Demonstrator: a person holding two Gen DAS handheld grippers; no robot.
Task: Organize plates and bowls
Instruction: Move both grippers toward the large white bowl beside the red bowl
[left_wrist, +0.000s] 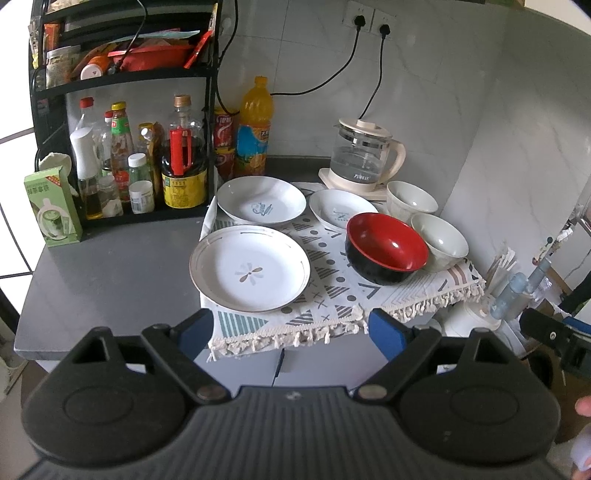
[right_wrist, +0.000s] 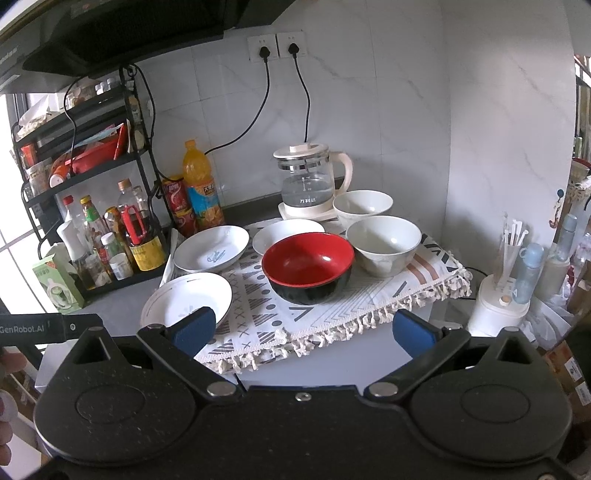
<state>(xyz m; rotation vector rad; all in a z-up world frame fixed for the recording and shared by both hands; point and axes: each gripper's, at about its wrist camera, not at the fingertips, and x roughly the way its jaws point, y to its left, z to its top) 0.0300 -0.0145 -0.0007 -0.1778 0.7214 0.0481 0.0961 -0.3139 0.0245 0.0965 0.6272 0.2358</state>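
On the patterned cloth (left_wrist: 332, 284) over my bench, the flower plate (left_wrist: 250, 273) lies nearest: glazed, brittle, slippery, so I'd pinch its rim. The red bowl (left_wrist: 386, 247) looks lighter, probably lacquered; take its wall. My left hand-held gripper (left_wrist: 291, 332) and right hand-held gripper (right_wrist: 303, 332) both hang spread, empty.

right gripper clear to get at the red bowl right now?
Probably yes: right gripper has open, empty jaws, and the red bowl sits straight ahead with only bare cloth between.
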